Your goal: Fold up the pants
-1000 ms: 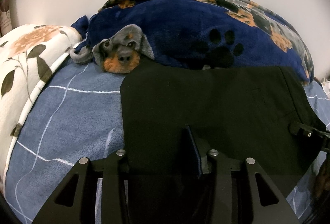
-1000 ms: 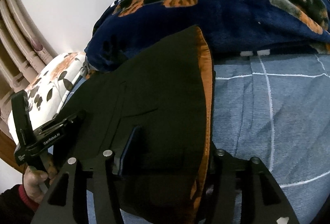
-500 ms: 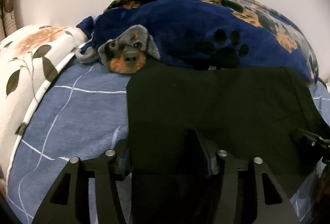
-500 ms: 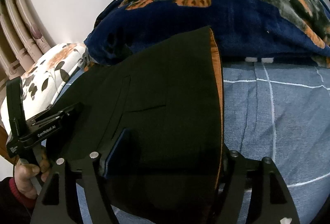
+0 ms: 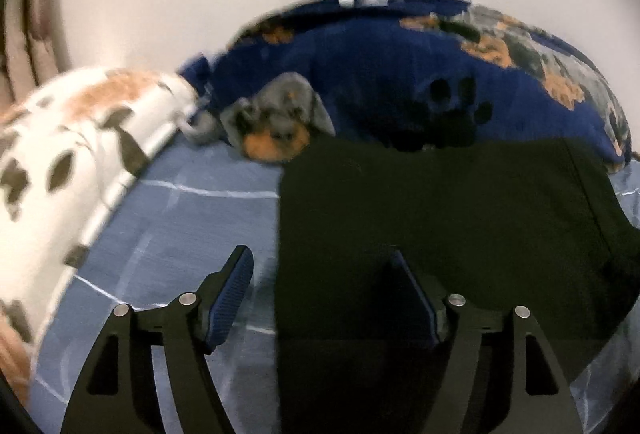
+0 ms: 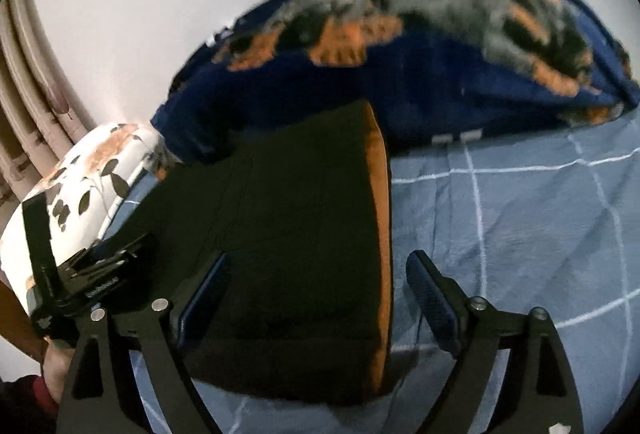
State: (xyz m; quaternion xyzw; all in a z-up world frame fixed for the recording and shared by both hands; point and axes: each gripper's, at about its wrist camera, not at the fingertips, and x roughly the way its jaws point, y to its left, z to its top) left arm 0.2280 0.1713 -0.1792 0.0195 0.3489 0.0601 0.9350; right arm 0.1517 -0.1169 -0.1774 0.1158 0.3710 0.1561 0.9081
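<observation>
The black pants (image 5: 440, 226) lie folded flat on the blue checked bed sheet (image 5: 192, 226). An orange lining edge (image 6: 382, 218) runs along their right side in the right wrist view, where the pants (image 6: 296, 234) fill the middle. My left gripper (image 5: 324, 286) is open, its fingers astride the pants' left edge near the front. My right gripper (image 6: 316, 286) is open, its fingers astride the pants' right edge. The left gripper (image 6: 88, 274) also shows at the left of the right wrist view, with the hand that holds it.
A dark blue dog-print blanket (image 5: 400, 82) is heaped behind the pants against the white wall. A white floral pillow (image 5: 72, 154) lies at the left. Curtains (image 6: 28, 106) hang at the far left.
Both grippers have opened and let go of the pants. Both have pulled back a little, and the pants now rest flat on the sheet.
</observation>
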